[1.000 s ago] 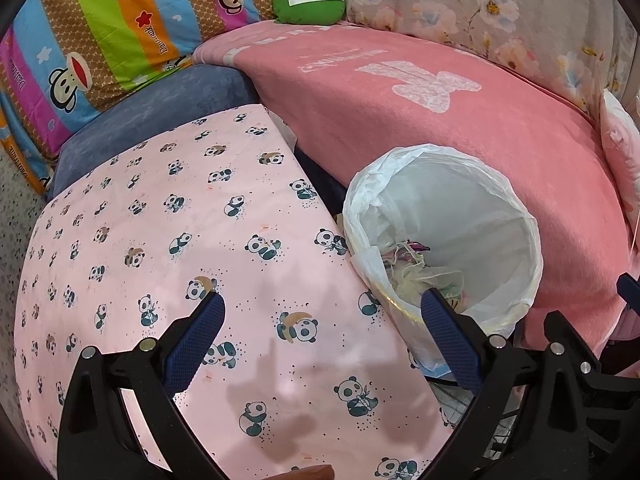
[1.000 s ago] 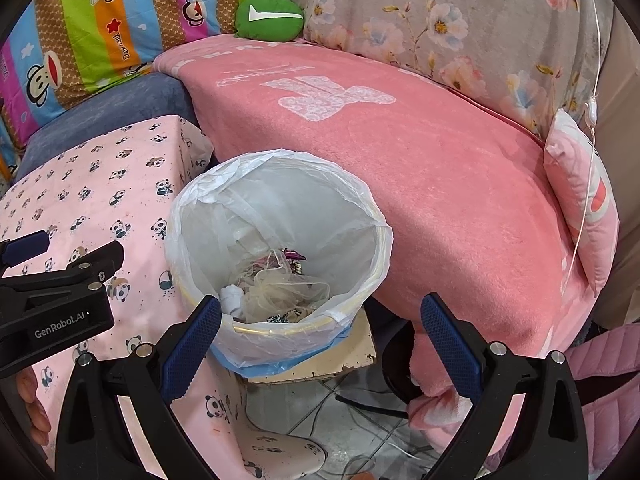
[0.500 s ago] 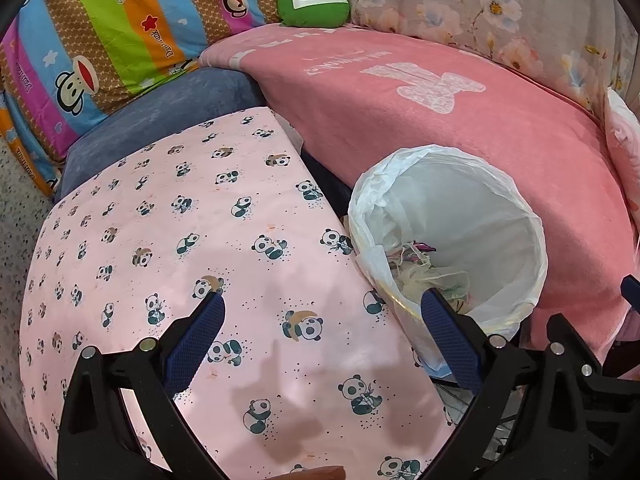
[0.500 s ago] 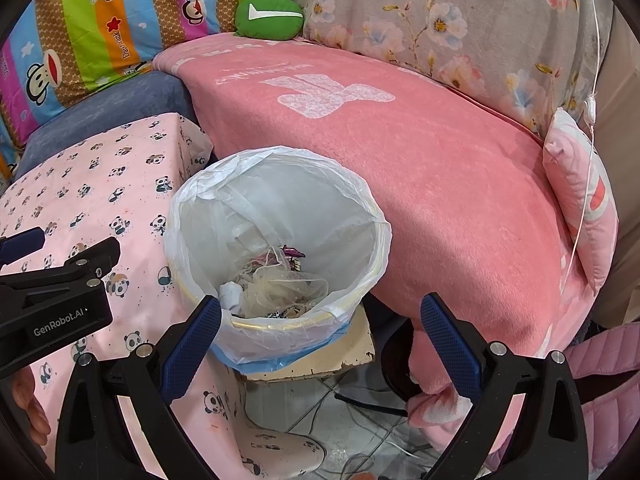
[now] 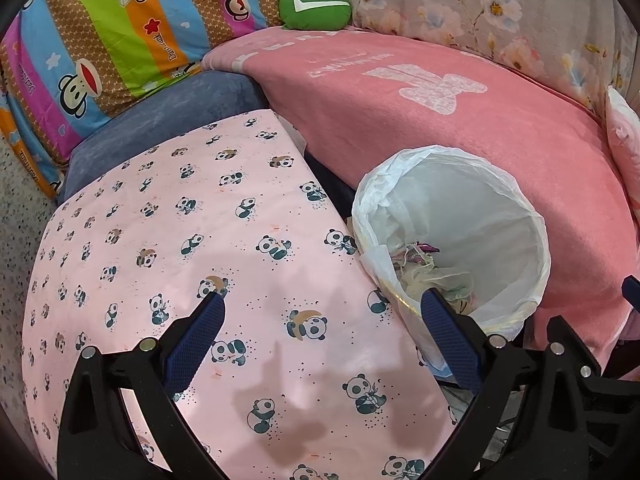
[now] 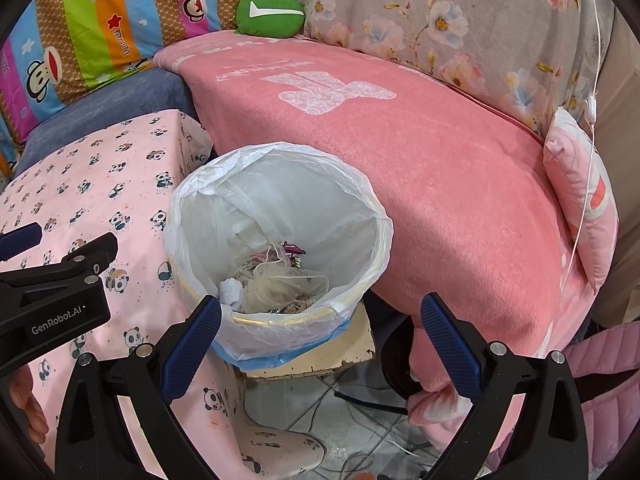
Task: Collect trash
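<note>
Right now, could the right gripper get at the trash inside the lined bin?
Probably yes. The right gripper is open and empty above the near rim of the bin, whose mouth is uncovered, so nothing blocks the trash.

You can read "GenRobot.AI" in white on the left gripper (image 6: 56,312) body. The striped monkey-print fabric (image 5: 120,40) carries script, possibly "Paul Frank"; the pink blanket's (image 6: 400,152) white lettering stays illegible.

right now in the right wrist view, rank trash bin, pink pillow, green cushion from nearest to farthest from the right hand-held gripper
1. Trash bin, just ahead, slightly left of the right hand-held gripper.
2. Pink pillow, far right on the sofa.
3. Green cushion, at the back, upper left.
</note>
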Demonstrator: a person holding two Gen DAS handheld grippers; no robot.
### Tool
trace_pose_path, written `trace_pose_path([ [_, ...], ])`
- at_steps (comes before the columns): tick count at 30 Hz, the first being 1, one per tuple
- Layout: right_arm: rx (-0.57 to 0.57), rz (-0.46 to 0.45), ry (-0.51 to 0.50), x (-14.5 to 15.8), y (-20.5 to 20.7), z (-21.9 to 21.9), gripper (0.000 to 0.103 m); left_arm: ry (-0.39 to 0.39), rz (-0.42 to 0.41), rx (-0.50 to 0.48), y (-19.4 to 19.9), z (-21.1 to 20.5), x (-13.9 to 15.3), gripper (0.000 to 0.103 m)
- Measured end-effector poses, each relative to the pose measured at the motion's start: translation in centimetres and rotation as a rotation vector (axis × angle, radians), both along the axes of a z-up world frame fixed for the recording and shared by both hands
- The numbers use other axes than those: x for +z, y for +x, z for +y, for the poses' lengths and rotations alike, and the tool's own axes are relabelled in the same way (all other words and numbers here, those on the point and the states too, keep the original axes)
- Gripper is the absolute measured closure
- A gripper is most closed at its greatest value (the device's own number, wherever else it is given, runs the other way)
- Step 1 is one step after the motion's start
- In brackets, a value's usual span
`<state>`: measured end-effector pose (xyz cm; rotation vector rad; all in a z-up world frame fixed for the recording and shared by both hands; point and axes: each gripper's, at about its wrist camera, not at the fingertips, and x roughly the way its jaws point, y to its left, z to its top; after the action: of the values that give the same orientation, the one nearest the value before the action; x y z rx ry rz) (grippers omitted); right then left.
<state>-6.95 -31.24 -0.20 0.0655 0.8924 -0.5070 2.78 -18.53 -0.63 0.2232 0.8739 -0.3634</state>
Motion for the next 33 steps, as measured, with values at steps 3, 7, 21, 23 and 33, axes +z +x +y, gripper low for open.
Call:
trace_pose_path([
  [3,0.000,0.001,-0.001,0.00,0.00,0.02,0.007,0.000,-0.003,0.000,-0.01,0.05,0.02,0.009],
  [7,0.000,0.001,-0.001,0.01,0.02,0.01,0.007,0.000,-0.002,-0.003,-0.02,0.07,0.05,0.009],
  [21,0.000,0.003,-0.002,-0.08,0.07,0.03,0.007,0.003,0.005,-0.011,-0.28,-0.11,0.03,0.009],
  [23,-0.001,0.003,-0.002,-0.10,-0.04,0.01,0.007,0.006,0.004,-0.014,-0.35,-0.12,0.00,0.009],
  [33,-0.001,0.003,-0.002,-0.07,0.01,-0.02,0.007,0.007,0.010,-0.025,-0.64,-0.30,-0.14,0.009],
])
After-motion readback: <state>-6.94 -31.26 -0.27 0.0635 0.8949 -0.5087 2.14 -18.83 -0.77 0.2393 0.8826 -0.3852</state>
